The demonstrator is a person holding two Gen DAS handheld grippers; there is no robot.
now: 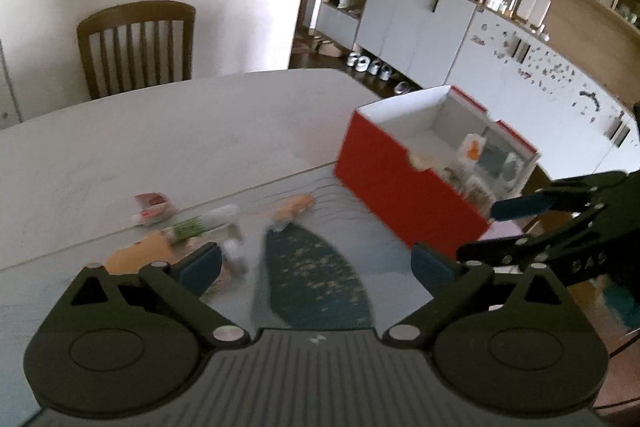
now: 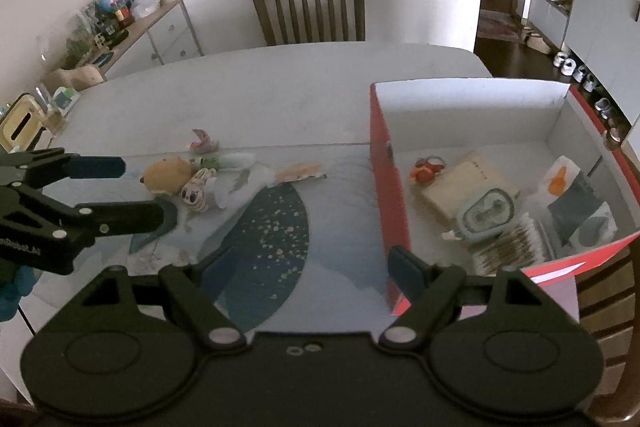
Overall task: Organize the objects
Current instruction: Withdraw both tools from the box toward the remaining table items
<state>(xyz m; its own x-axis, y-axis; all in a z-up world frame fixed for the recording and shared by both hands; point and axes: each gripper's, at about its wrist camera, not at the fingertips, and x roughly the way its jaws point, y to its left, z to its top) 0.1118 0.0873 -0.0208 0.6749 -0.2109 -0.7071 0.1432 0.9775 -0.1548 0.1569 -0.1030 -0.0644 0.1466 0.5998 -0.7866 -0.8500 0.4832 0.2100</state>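
Note:
A red box (image 2: pixel 378 163) with a white inside stands on the right of the mat (image 2: pixel 272 239). It holds an orange toy (image 2: pixel 426 169), a beige book (image 2: pixel 468 183), a teal clock (image 2: pixel 486 213) and packets (image 2: pixel 576 203). Left of the red box (image 1: pixel 392 179) lie a brown plush (image 2: pixel 168 175), a small bunny figure (image 2: pixel 196 191), a green-white tube (image 2: pixel 224 159), a pink wrapper (image 2: pixel 204 141) and an orange strip (image 2: pixel 300 171). My left gripper (image 1: pixel 316 259) is open and empty over the mat, near the plush (image 1: pixel 140 255). My right gripper (image 2: pixel 300 263) is open and empty beside the box's near corner.
A wooden chair (image 2: pixel 310 7) stands at the table's far side, and another chair (image 2: pixel 608 307) at the near right. A sideboard (image 2: pixel 152 31) with clutter stands at the left, and a tissue box (image 2: pixel 22 123) sits on the table's left edge. White cabinets (image 1: pixel 420 23) line the right wall.

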